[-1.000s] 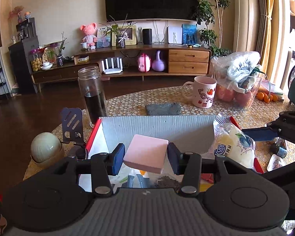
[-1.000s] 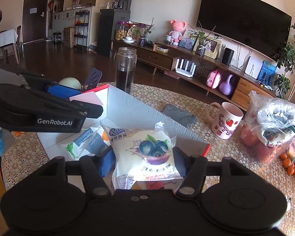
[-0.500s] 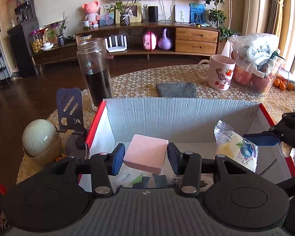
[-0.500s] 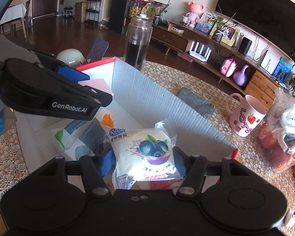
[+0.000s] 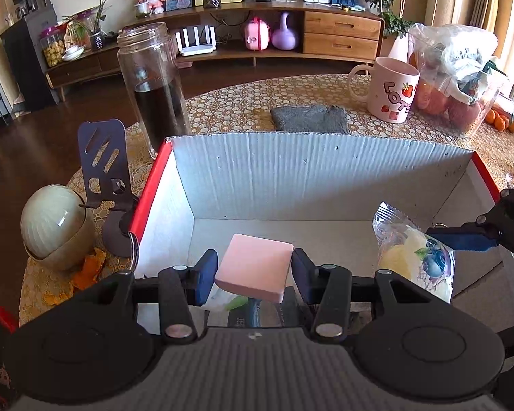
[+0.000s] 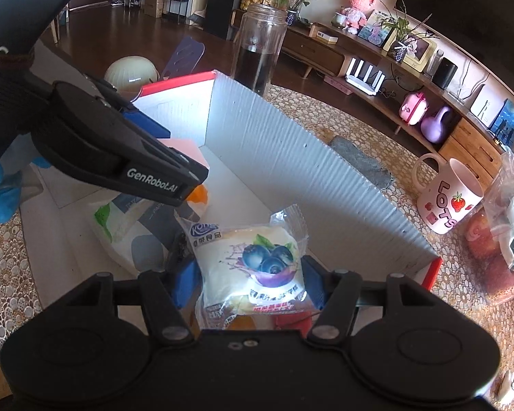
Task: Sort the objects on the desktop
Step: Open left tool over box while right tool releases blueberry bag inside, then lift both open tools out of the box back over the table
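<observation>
My left gripper is shut on a flat pink block and holds it inside a white cardboard box with red edges. My right gripper is shut on a blueberry bread packet, also held inside the box. In the left wrist view the packet hangs at the right. In the right wrist view the left gripper is at the left with the pink block in it. Other packets lie on the box floor.
On the patterned table behind the box stand a glass jar with dark liquid, a grey cloth, a pink mug and a bag of fruit. A phone stand and a round ceramic pot are left of the box.
Both grippers have moved forward and down into the box with their loads. The box walls look nearer and higher around them.
</observation>
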A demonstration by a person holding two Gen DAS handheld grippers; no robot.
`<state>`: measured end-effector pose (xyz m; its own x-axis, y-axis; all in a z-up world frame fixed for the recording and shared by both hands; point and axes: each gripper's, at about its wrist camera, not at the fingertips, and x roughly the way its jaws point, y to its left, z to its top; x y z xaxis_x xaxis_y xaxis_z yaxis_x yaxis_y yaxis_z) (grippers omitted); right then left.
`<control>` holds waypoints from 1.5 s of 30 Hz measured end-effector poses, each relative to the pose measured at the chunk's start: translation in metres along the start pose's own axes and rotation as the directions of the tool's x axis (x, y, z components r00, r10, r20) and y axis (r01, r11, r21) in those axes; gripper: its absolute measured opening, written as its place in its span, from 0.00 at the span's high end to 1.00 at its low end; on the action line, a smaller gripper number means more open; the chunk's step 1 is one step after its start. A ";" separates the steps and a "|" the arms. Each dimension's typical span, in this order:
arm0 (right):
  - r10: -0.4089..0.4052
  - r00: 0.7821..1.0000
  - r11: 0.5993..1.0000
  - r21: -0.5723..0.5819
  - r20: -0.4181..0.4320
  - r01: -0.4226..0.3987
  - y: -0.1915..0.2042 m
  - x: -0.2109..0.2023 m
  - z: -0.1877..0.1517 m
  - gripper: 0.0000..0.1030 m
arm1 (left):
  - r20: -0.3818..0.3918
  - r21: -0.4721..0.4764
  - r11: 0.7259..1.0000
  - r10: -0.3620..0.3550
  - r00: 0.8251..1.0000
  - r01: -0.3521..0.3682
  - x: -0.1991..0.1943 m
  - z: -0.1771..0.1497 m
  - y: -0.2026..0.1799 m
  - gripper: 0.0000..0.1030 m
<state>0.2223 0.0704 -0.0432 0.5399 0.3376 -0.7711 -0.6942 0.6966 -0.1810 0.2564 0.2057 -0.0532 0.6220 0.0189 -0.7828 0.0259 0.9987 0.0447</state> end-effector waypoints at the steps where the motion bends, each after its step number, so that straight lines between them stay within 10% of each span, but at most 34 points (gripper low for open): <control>1: 0.001 1.000 1.000 -0.003 0.000 -0.001 0.000 0.000 0.000 0.38 | -0.012 0.004 1.000 0.001 1.000 -0.001 0.001 0.001 -0.001 0.55; 11: -0.003 1.000 0.999 -0.051 0.002 0.003 0.005 -0.003 0.000 0.34 | -0.052 -0.020 1.000 -0.012 0.999 0.011 0.005 0.002 0.002 0.54; 19: 0.017 0.999 0.999 -0.028 0.034 -0.016 -0.001 -0.017 -0.002 0.29 | -0.005 -0.049 0.999 -0.004 1.000 0.004 -0.007 0.002 0.004 0.32; 45: 0.090 0.975 0.987 0.113 0.202 -0.114 -0.026 -0.123 -0.049 0.23 | 0.179 -0.012 0.999 -0.031 0.983 0.034 -0.113 -0.034 -0.044 0.32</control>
<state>0.1503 -0.0200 0.0269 0.5604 0.5196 -0.6450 -0.6930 0.7206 -0.0216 0.1581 0.1617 0.0122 0.7507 -0.0213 -0.6603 0.0378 0.9992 0.0107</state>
